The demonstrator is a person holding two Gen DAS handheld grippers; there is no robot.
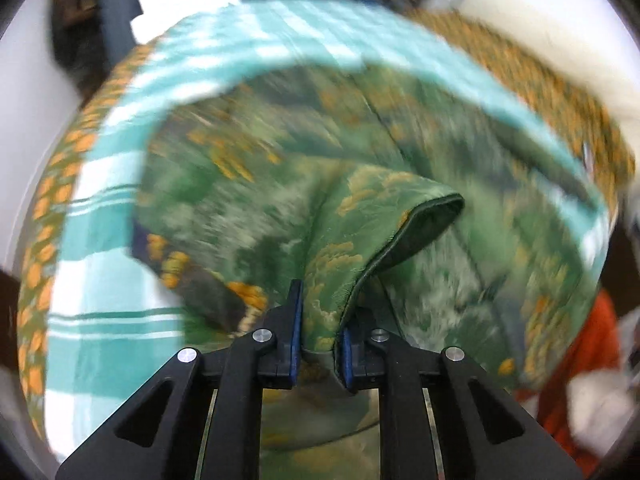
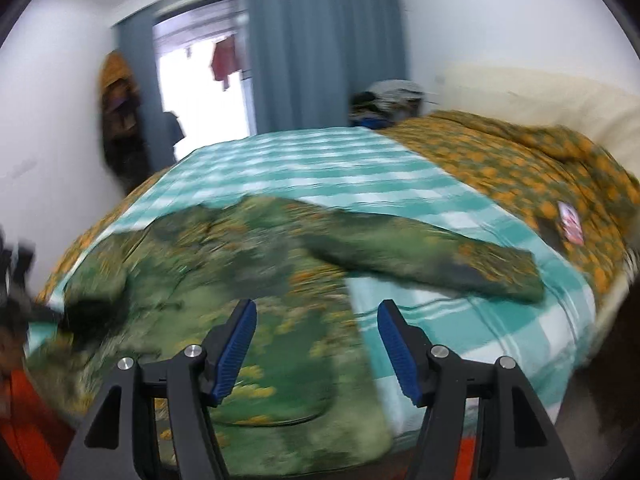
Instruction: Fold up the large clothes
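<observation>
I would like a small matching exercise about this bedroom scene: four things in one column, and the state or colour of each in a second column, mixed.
Things:
1. left gripper
2. right gripper
3. bed sheet
4. curtain

States or colours:
A. teal and white checks
B. open, holding nothing
C. grey-blue
D. shut on the green patterned garment

Pairs: 1-D, 2-B, 3-A, 4-C

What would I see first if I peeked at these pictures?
A big green garment with orange patches lies spread over the teal checked sheet on the bed. The left gripper has its jaws pinched on a fold, while the right gripper hovers open above.
</observation>
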